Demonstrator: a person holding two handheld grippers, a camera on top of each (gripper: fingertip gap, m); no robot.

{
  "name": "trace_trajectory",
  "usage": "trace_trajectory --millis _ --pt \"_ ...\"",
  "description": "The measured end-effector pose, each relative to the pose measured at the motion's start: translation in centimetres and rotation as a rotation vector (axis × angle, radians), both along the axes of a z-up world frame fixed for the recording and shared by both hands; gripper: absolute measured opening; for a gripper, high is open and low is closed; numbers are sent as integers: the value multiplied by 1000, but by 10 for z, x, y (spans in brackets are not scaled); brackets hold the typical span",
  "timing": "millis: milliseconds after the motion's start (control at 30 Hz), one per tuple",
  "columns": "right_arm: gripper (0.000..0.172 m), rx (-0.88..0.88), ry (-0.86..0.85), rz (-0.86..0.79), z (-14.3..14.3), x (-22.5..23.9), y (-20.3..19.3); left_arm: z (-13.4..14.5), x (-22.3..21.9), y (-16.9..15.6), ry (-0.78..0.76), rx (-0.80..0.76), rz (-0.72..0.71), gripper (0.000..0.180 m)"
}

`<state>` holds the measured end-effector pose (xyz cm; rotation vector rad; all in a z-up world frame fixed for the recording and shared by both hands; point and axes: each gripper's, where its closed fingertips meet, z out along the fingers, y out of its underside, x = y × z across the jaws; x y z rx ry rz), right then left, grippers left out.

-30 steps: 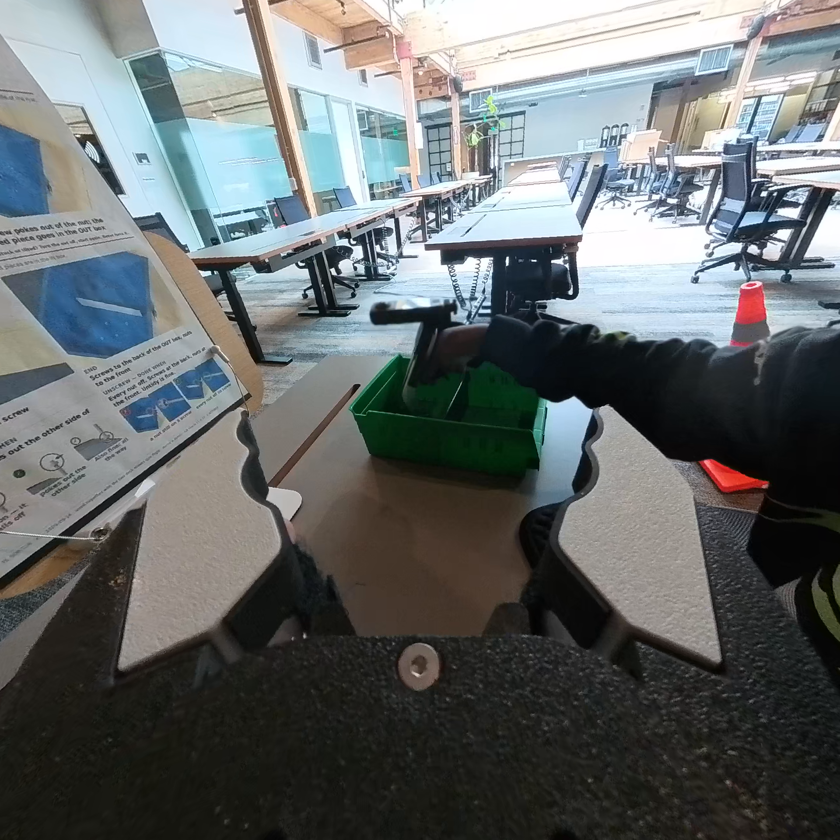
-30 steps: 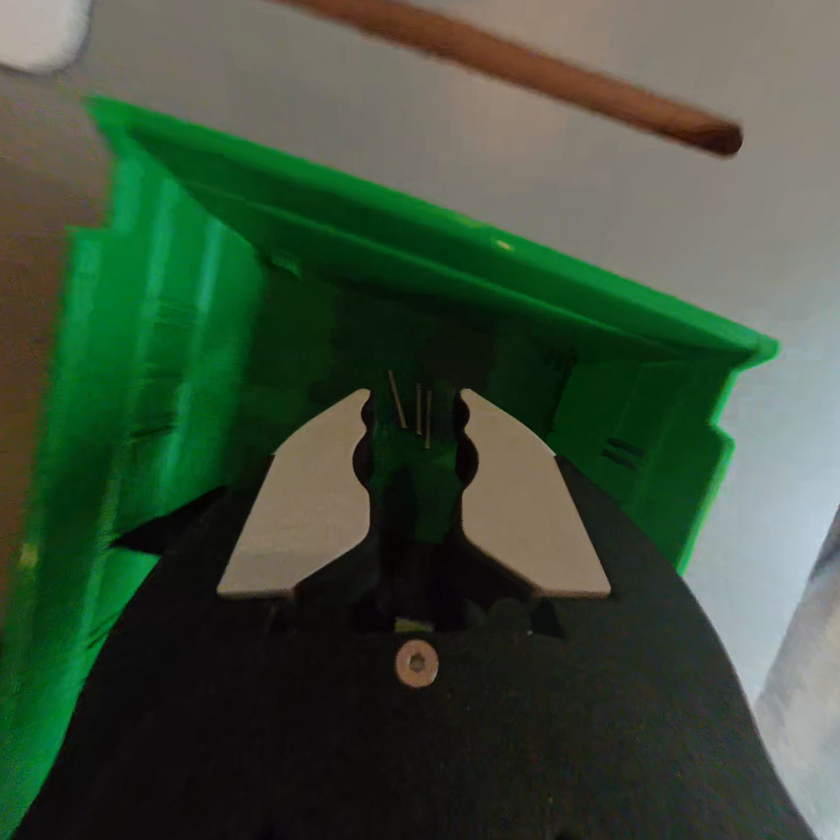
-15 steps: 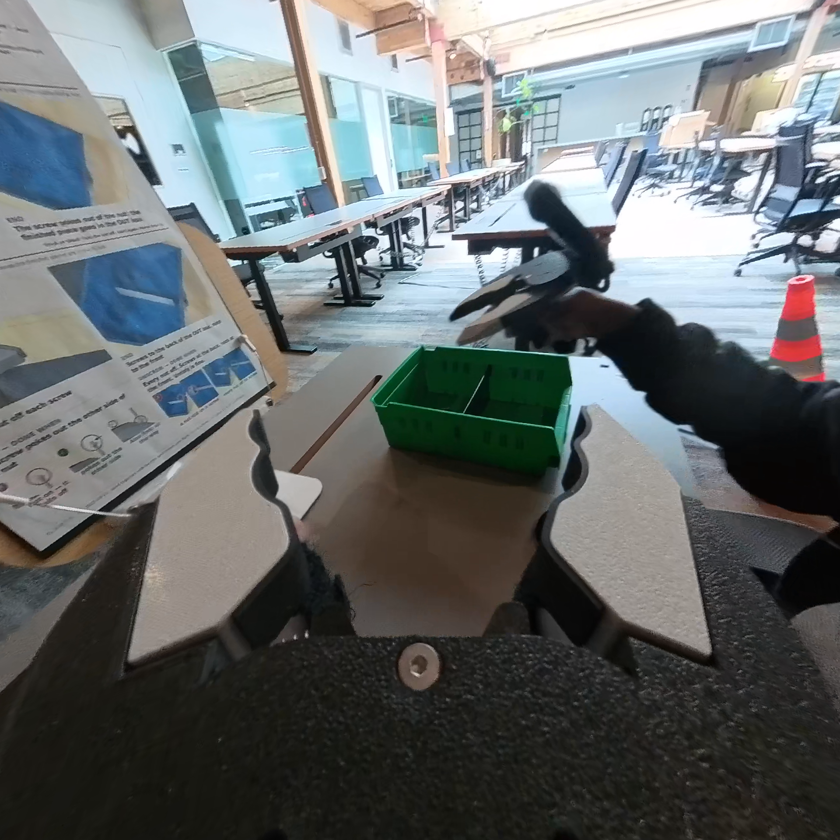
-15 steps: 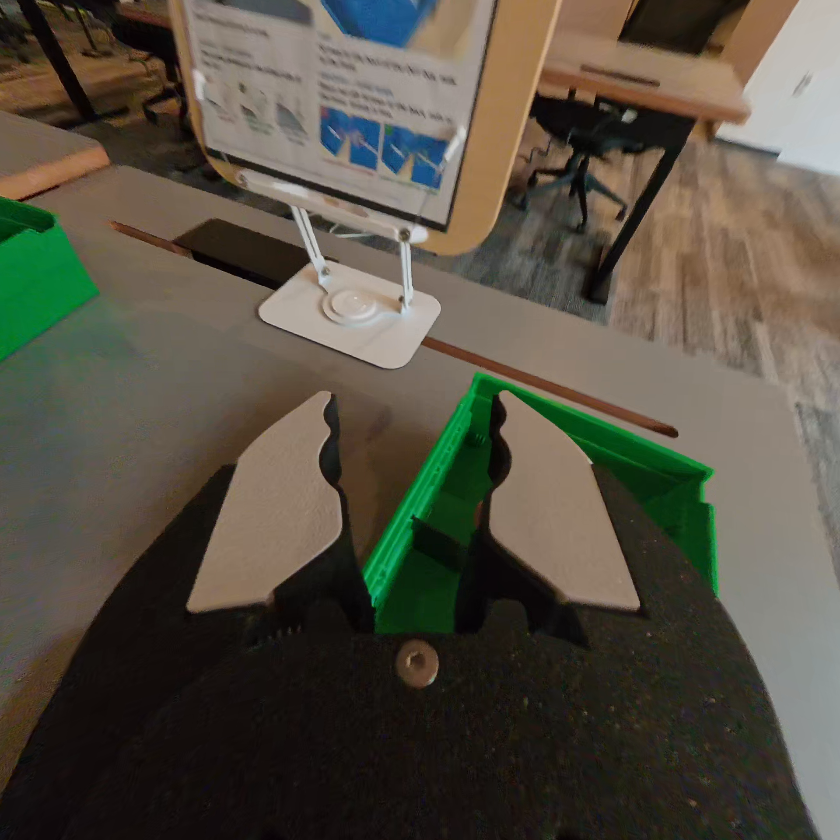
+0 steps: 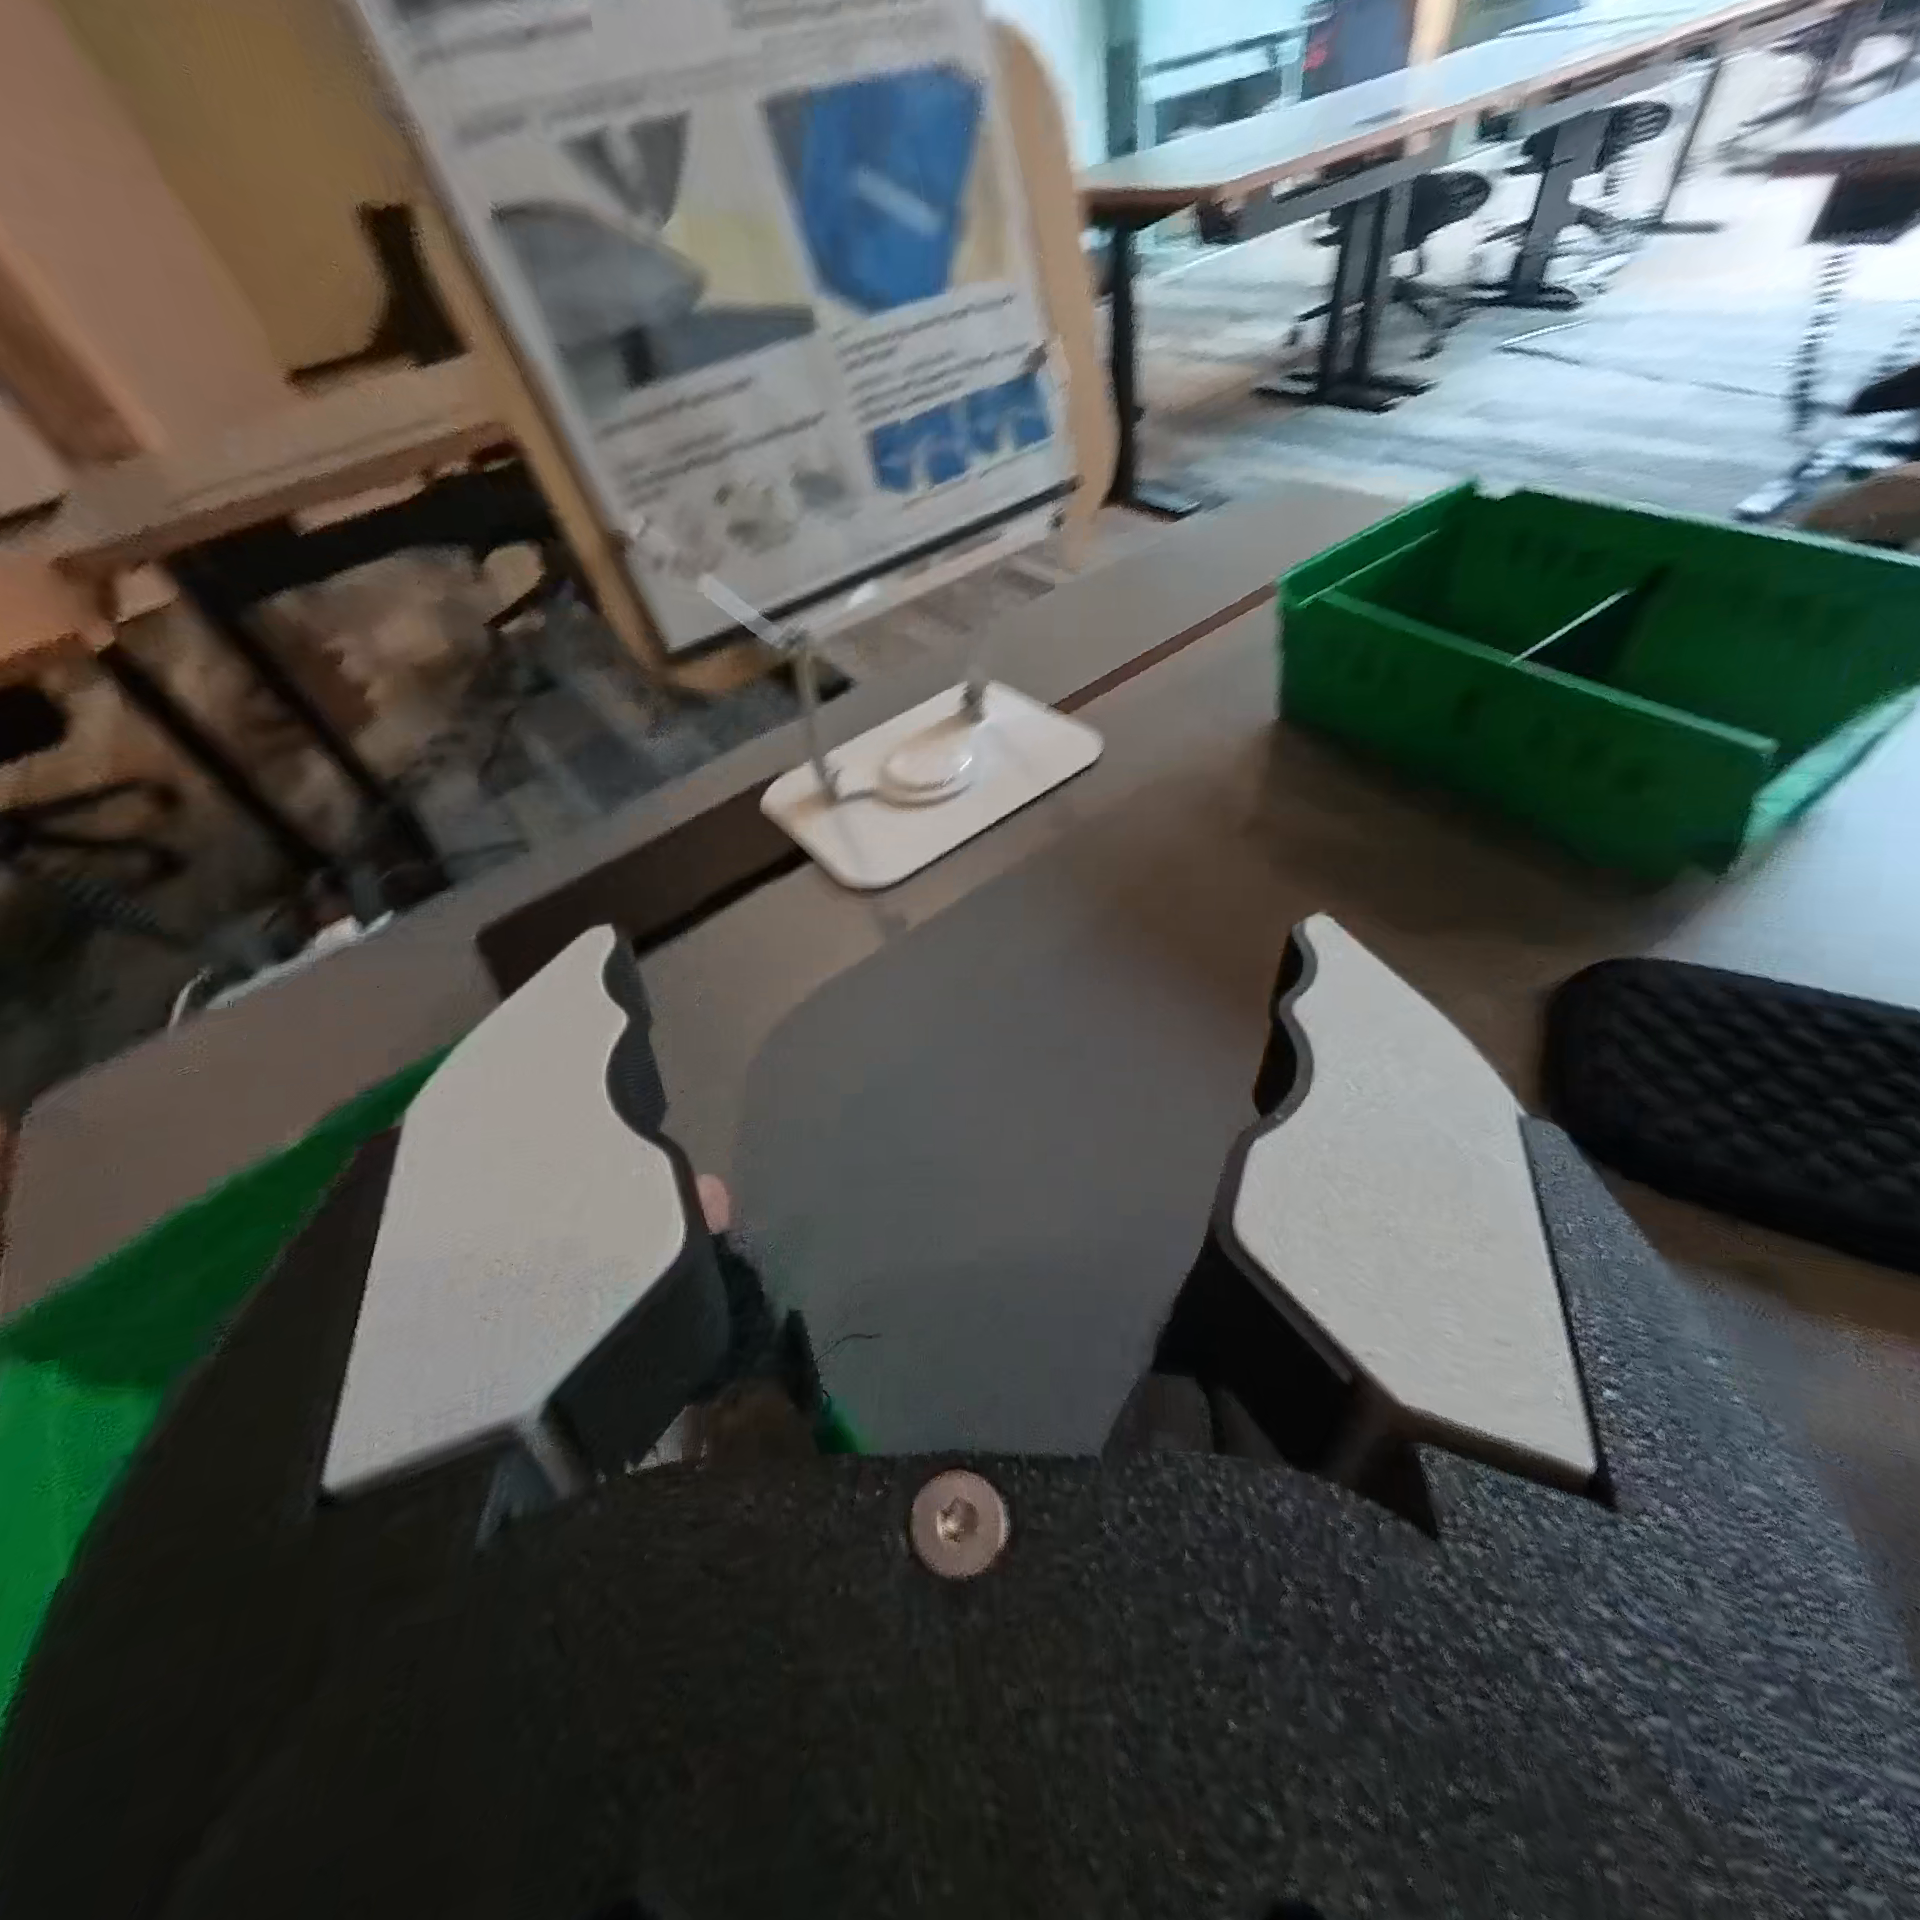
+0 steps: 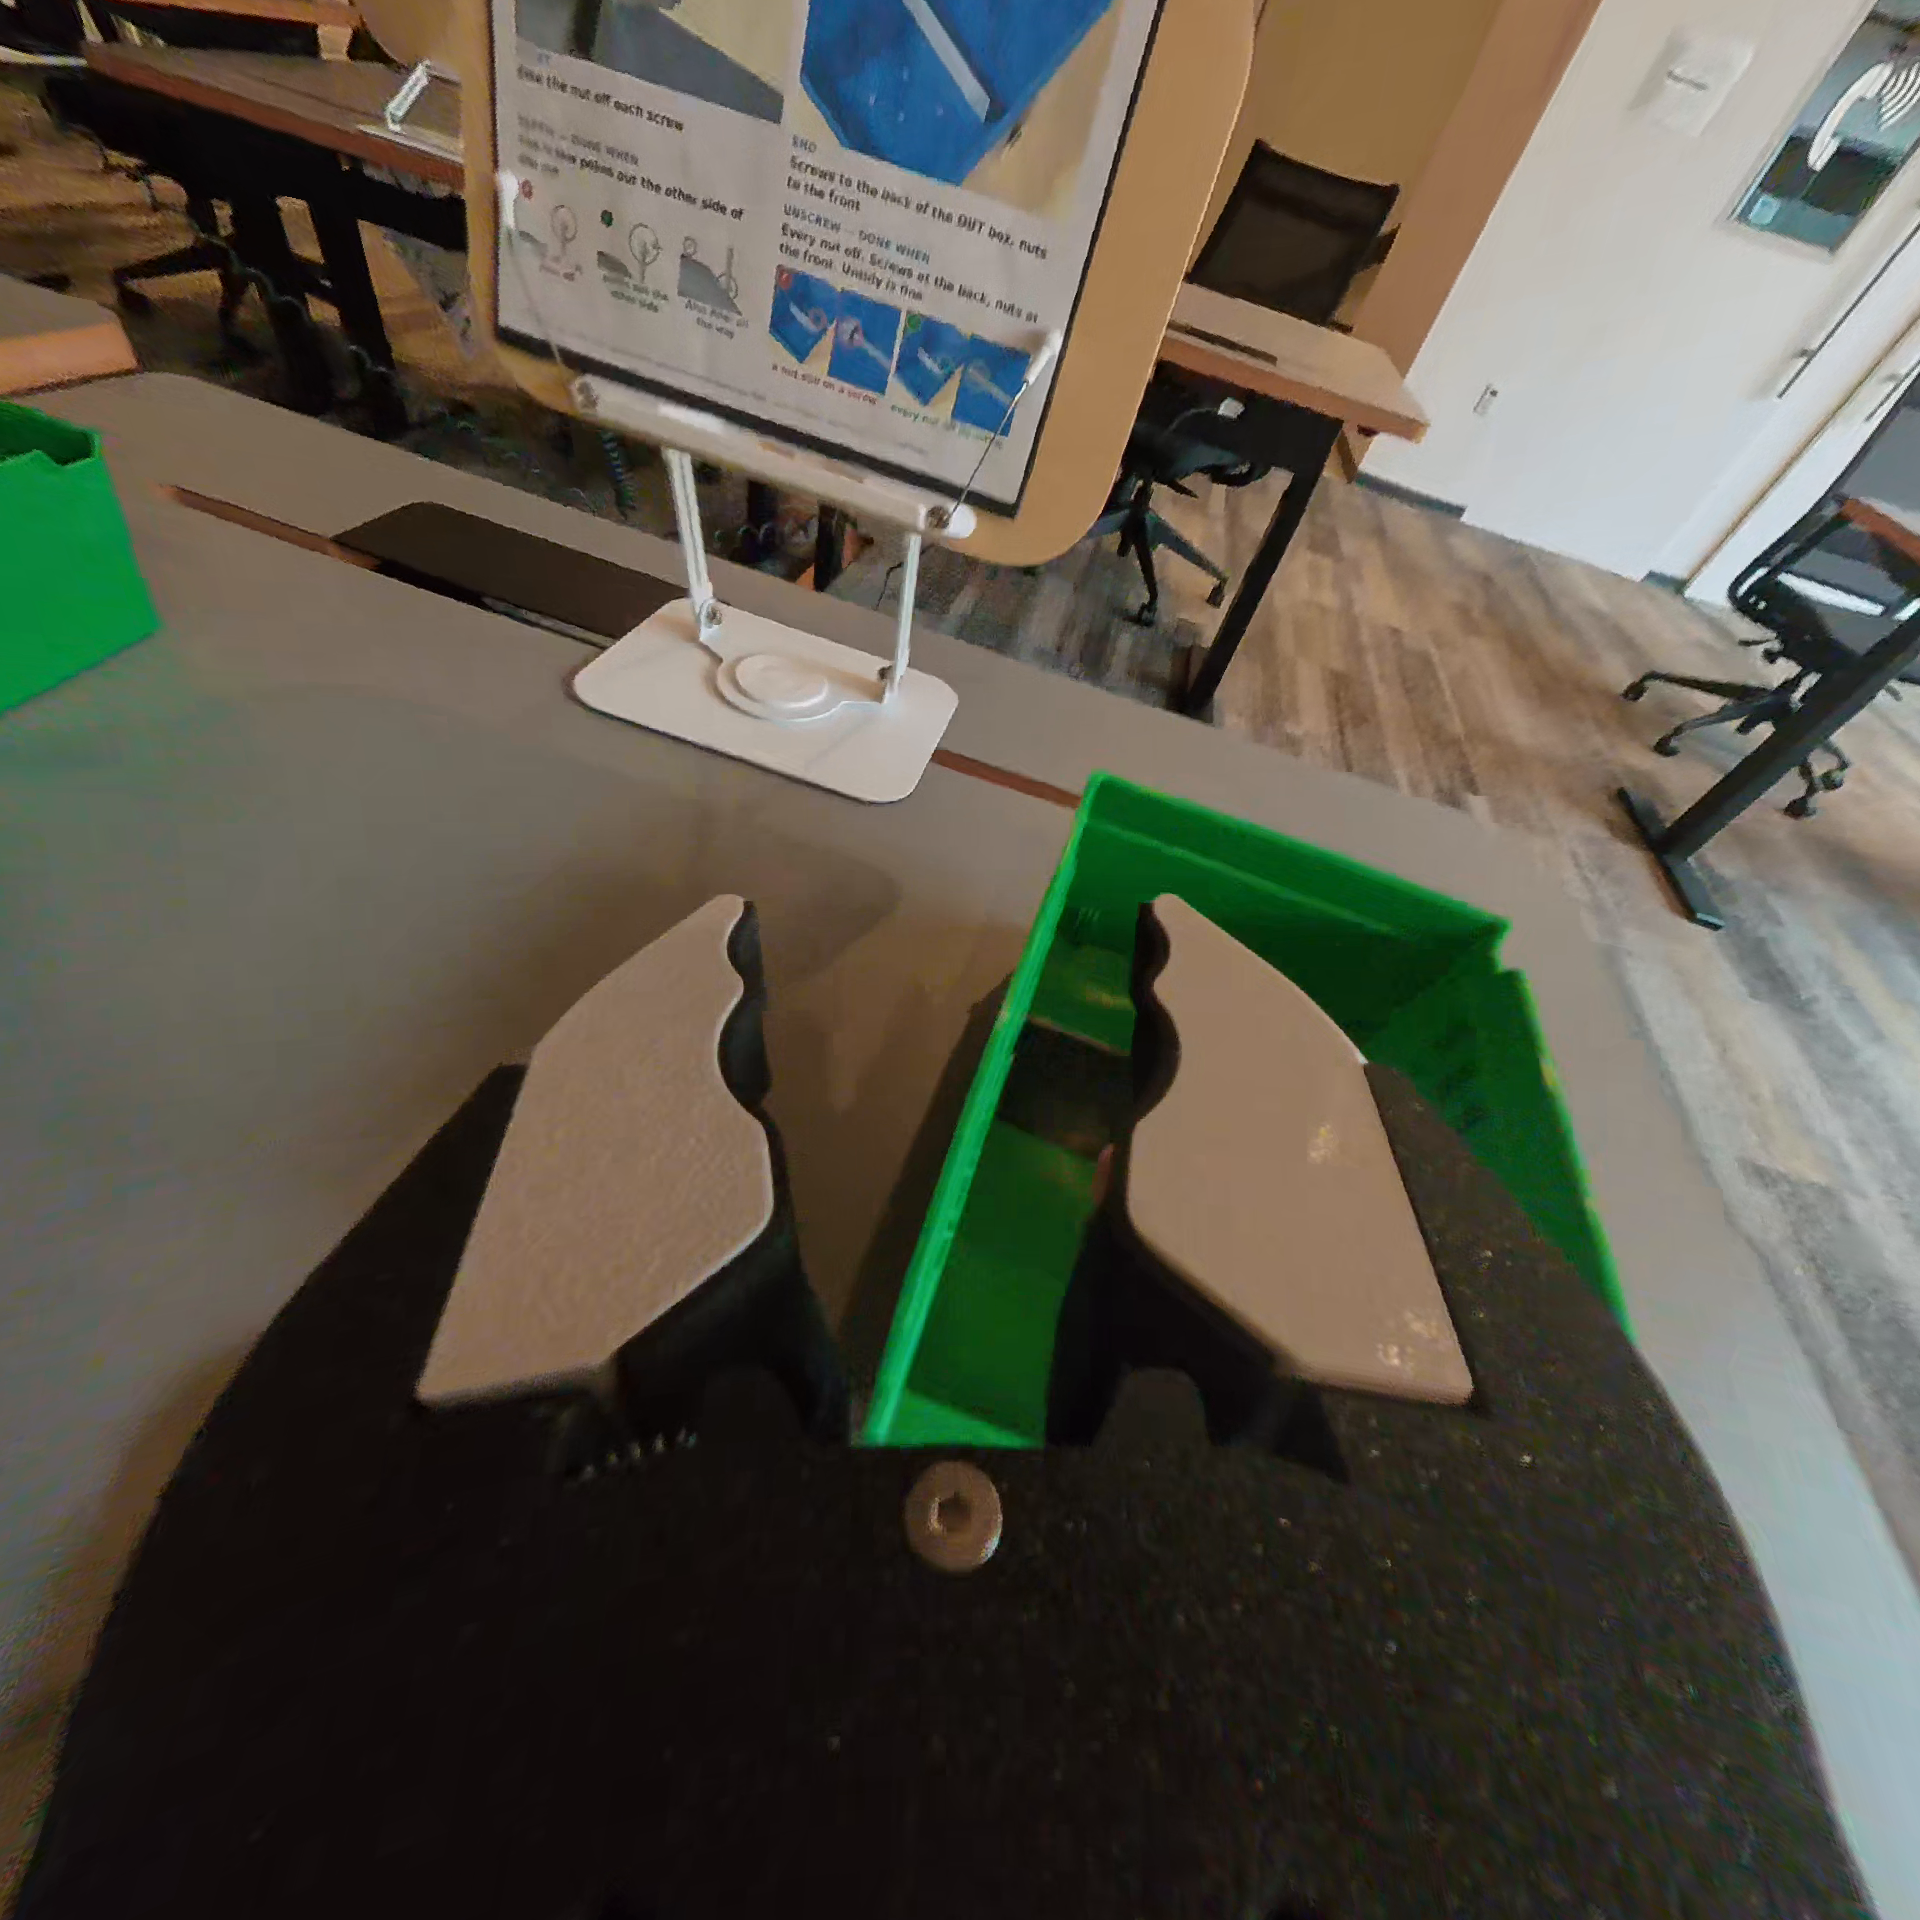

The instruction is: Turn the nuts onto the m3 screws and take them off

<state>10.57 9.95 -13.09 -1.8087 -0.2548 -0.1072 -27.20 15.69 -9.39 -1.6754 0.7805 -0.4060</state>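
Note:
My left gripper (image 5: pixel 961 935) is wide open and empty, held over bare grey table (image 5: pixel 987 1091). A green divided bin (image 5: pixel 1538 717) stands ahead to its right. The edge of a second green bin (image 5: pixel 156 1309) shows low on its left. My right gripper (image 6: pixel 945 904) is open and empty. It straddles the left wall of a green bin (image 6: pixel 1278 925), with the right finger (image 6: pixel 1268 1143) inside and the left finger (image 6: pixel 623 1143) outside. Neither pad touches the wall. I cannot make out any screw or nut.
An instruction sheet on a white stand (image 6: pixel 769 696) stands at the table's far edge; it also shows in the left wrist view (image 5: pixel 935 790). Another green bin (image 6: pixel 52 551) sits far left. A black textured body (image 5: pixel 1745 1112) lies right of my left gripper. Desks and chairs stand beyond. My left tips are about 30 cm from the black textured body (image 5: pixel 1745 1112), my right tips only 20 cm.
My right gripper left the far bin with nothing in it, swung over to the other bin and opened wider. My left gripper turned left toward the stand and its jaws narrowed slightly.

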Motion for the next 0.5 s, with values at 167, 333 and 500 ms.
trace_trajectory --millis 167,333,500 --pt "68 -9 63 -38 -32 -12 -17 -67 -54 -1 -1 -74 267 112" --pt "66 19 37 -111 -59 -10 -26 -120 -72 -7 -4 -113 395 107" --pt "70 -35 12 -159 -92 -3 -24 -150 -72 -3 8 -153 443 104"
